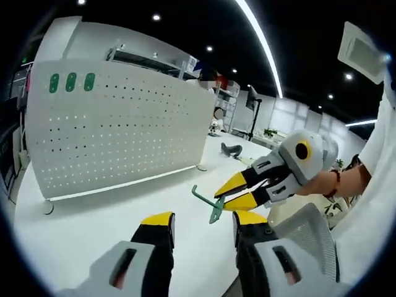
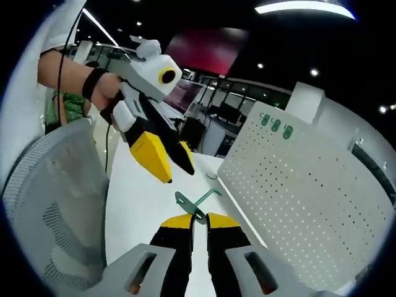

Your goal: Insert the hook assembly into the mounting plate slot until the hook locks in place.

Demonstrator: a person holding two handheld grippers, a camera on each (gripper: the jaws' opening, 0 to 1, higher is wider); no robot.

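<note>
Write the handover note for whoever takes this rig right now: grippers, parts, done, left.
Right gripper: shut on the green hook, held above the white table.
Left gripper: open, holding nothing, beside the right gripper.
White pegboard: standing upright on the table, apart from the hook.
Done: hook picked up.
Left: carry the hook to the pegboard, insert it into a slot until it locks.

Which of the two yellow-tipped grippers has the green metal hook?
The right gripper: its jaws are shut on the green metal hook, held above the white table. The left gripper stands open, holding nothing, short of the white perforated mounting plate.
</note>
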